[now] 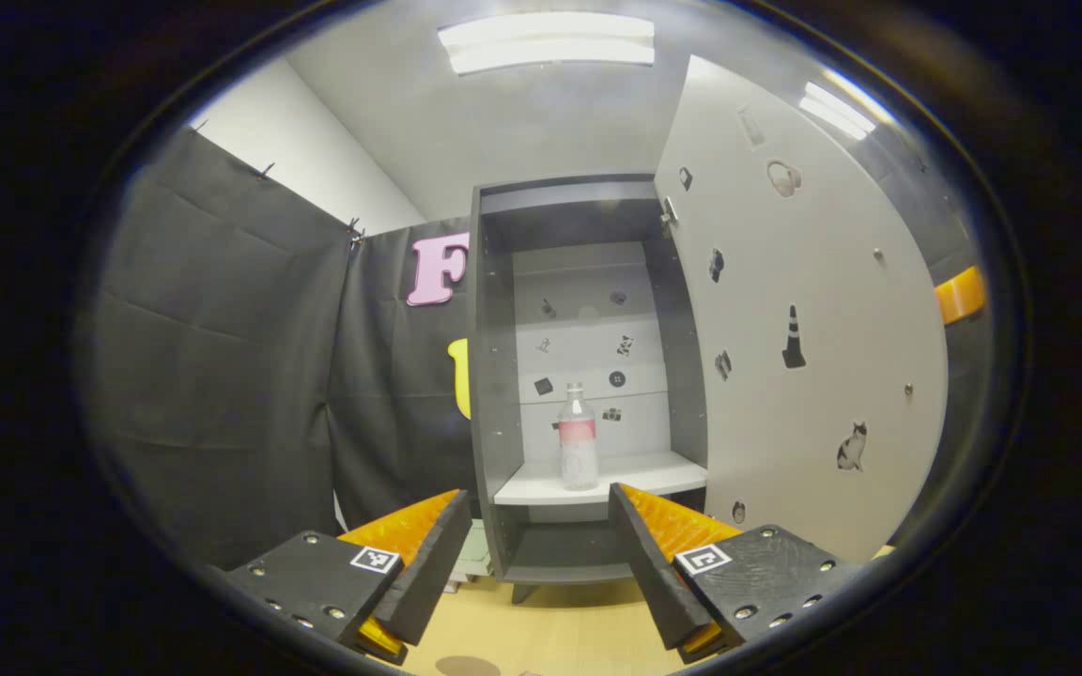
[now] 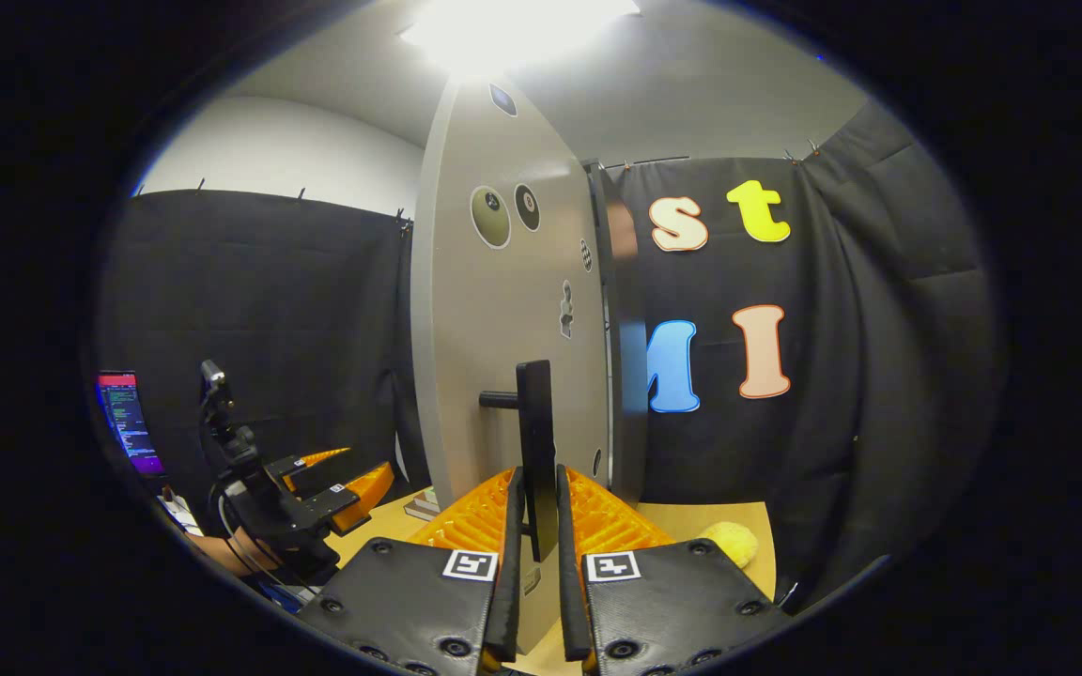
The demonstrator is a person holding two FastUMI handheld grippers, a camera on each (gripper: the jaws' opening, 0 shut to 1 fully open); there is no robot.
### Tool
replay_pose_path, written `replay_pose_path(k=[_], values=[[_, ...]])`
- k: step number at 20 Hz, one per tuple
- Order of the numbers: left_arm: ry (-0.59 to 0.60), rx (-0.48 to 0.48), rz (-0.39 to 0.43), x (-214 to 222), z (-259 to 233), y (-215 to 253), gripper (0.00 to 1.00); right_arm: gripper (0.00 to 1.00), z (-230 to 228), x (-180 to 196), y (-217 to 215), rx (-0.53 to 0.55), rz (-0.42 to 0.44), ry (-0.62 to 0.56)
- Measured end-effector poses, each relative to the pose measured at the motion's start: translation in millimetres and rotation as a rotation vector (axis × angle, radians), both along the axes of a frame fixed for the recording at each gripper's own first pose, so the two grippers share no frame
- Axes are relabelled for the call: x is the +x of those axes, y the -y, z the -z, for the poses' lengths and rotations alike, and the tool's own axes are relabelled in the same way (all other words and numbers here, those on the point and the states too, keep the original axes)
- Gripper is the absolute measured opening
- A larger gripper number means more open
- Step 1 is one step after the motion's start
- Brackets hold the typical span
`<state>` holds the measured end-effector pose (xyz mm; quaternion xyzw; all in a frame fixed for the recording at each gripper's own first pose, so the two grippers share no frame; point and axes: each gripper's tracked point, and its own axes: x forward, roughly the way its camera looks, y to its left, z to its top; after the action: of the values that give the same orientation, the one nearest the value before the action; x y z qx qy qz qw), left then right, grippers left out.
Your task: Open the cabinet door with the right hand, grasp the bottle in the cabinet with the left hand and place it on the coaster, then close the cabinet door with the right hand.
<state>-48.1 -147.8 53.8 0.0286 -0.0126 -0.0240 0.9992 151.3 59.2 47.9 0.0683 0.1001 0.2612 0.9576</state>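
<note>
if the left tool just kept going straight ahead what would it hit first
Probably the bottle, standing upright on the open cabinet's shelf, centred between the open left tool's fingers. Nothing shows in between, though depth is hard to judge.

The cabinet [image 1: 494, 376] is tall, dark grey, with a pale back panel dotted with small stickers; it stands open; its door [image 1: 813, 310], pale and stickered, is swung wide to the right, and in the right gripper view carries a dark bar handle [image 2: 536, 451]; the bottle [image 1: 577, 437], clear with a pink label band and a cap, stands upright mid-shelf [image 1: 635, 474], near the front edge.
</note>
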Motion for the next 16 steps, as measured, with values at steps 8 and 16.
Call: replay_pose_path(k=[8,16], values=[[0.007,-0.059,0.144,66,-32,28,0.89,0.79,28,15,80,-0.041,0.281,-0.019],[-0.073,-0.119,0.229,178,-16,43,0.89,0.98,48,35,127,-0.152,0.524,-0.011]])
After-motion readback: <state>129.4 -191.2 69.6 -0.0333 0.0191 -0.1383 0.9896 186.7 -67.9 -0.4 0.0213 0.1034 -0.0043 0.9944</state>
